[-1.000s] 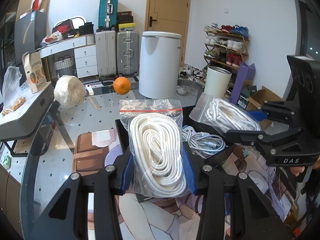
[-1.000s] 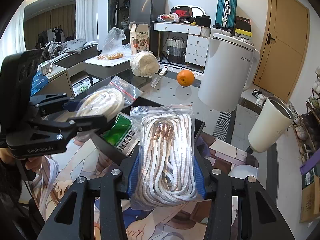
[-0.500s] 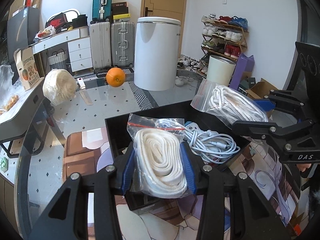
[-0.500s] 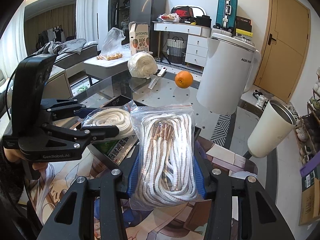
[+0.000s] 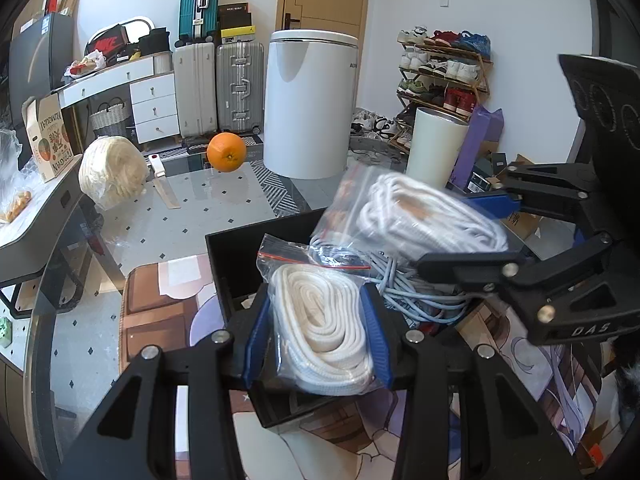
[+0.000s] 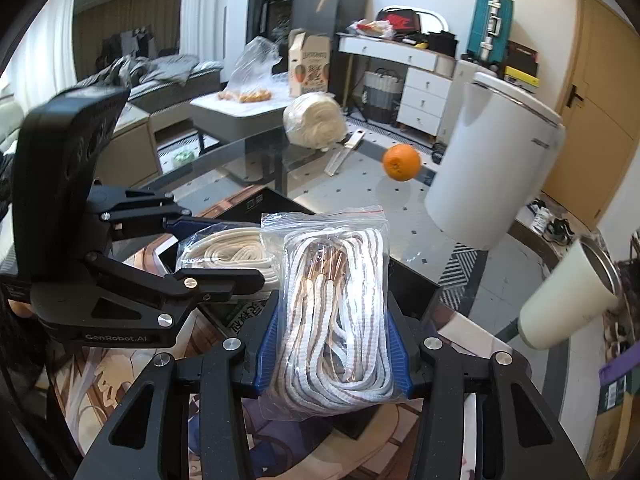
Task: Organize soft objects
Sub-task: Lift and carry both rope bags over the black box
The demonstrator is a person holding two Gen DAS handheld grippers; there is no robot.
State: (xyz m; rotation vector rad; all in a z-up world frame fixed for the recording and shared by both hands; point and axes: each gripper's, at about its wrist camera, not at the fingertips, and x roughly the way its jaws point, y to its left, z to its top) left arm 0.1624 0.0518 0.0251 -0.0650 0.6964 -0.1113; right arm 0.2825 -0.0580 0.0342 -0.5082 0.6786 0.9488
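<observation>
White cord in a zip bag [image 5: 320, 324] sits pinched in our left hand-held gripper [image 5: 316, 334] over the black box [image 5: 224, 256]. Only our right view shows the brown-striped cord bag [image 6: 336, 316] clamped by the right hand-held gripper [image 6: 334, 350].

Left gripper [image 5: 316, 334] and right gripper [image 6: 334, 334] jaws both clamped.
</observation>
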